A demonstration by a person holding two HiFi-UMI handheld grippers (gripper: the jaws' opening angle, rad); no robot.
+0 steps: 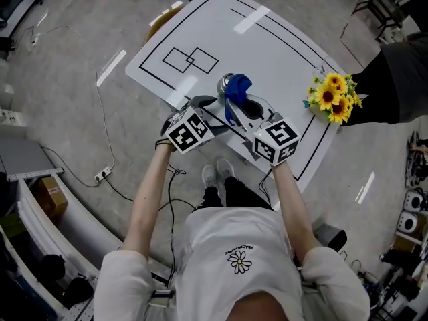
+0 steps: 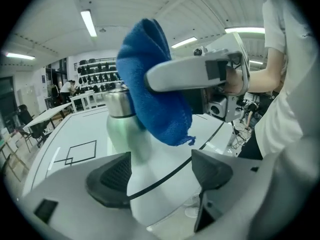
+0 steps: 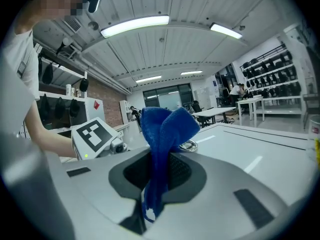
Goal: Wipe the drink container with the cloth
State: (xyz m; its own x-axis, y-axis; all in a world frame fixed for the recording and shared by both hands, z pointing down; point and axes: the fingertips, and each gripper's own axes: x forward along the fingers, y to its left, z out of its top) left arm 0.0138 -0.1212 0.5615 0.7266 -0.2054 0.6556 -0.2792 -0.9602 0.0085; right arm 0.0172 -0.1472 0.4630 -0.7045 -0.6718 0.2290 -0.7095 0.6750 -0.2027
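The cloth (image 3: 165,129) is clamped by the right gripper (image 3: 157,171), its jaws closed on it, and laid against the bottle (image 2: 122,129) just ahead. The left gripper (image 2: 160,174) is held with its jaws apart, the bottle between them by one pad.

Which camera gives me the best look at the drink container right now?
The left gripper view: the drink container shows its silver neck and body close up, partly behind the cloth. The head view shows only its top beside the cloth; the right gripper view shows just a sliver of rim.
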